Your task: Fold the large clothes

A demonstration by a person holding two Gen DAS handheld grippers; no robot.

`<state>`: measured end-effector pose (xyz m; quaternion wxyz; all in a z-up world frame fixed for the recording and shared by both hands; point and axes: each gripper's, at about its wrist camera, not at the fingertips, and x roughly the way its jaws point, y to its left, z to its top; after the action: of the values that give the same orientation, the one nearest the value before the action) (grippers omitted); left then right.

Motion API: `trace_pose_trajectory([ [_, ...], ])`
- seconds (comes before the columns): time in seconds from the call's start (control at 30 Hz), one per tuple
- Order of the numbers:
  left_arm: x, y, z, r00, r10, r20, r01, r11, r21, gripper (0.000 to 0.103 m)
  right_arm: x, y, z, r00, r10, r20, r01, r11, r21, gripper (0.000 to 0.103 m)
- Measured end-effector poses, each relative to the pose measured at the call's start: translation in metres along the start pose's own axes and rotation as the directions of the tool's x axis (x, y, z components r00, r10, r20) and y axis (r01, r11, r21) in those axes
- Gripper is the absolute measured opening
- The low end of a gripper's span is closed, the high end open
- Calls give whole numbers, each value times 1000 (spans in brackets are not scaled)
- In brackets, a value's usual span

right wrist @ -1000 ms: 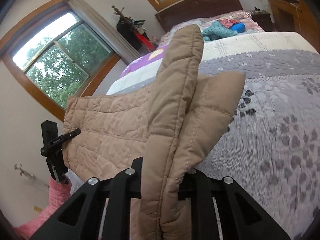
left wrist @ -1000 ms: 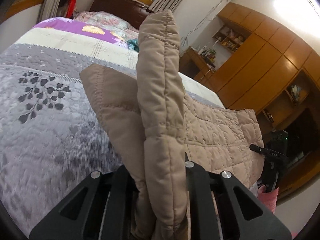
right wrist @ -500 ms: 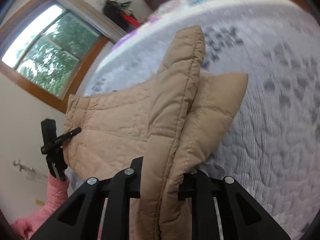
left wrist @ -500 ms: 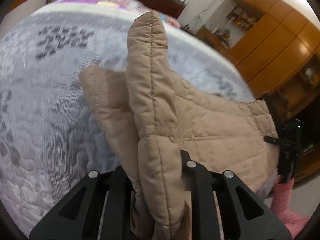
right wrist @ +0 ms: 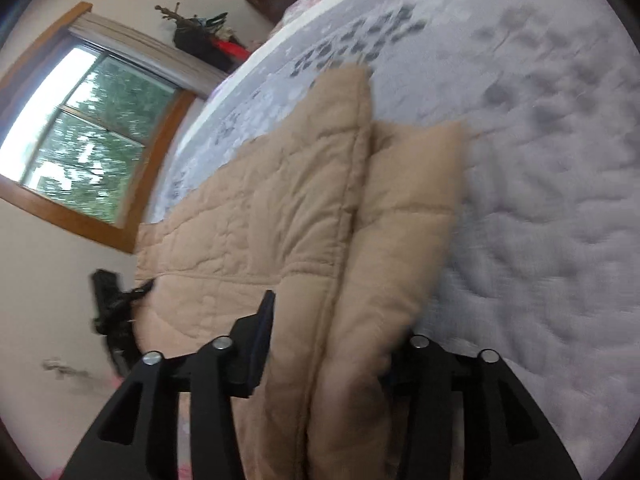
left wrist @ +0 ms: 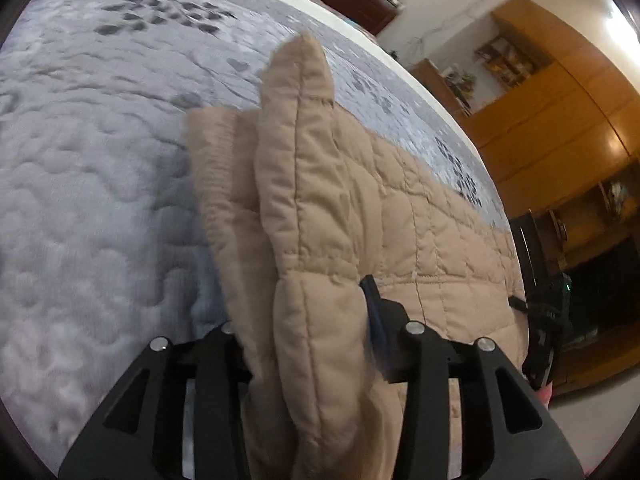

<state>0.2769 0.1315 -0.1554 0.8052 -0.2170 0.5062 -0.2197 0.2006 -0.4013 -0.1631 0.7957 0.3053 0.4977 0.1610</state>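
Tan quilted jacket (left wrist: 420,216) is lying across the grey patterned bed (left wrist: 92,184), with a bunched fold of it standing up between the fingers of each claw. Left claw (left wrist: 308,344) has just been opening; its fingers are standing apart from the fold, no longer pinching it. Right claw (right wrist: 332,344) has likewise been opening, its fingers loose either side of the jacket (right wrist: 280,208) fold.

Lit softly by daylight from the window (right wrist: 86,136), with glare on the wooden wardrobe (left wrist: 560,128). Blurred by motion across the bedspread (right wrist: 540,200). Bent hard by the fisheye lens, darkened at the rims.
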Motion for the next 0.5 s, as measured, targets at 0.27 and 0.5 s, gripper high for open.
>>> trace_pose_trajectory([
  [0.27, -87, -30, -10, 958, 167, 232, -183, 982, 48, 42, -70, 40, -20, 963, -194, 188, 217, 970, -111, 49],
  [0.5, -65, -116, -35, 952, 176, 251, -233, 947, 220, 42, -39, 114, -36, 961, -208, 182, 253, 927, -279, 42],
])
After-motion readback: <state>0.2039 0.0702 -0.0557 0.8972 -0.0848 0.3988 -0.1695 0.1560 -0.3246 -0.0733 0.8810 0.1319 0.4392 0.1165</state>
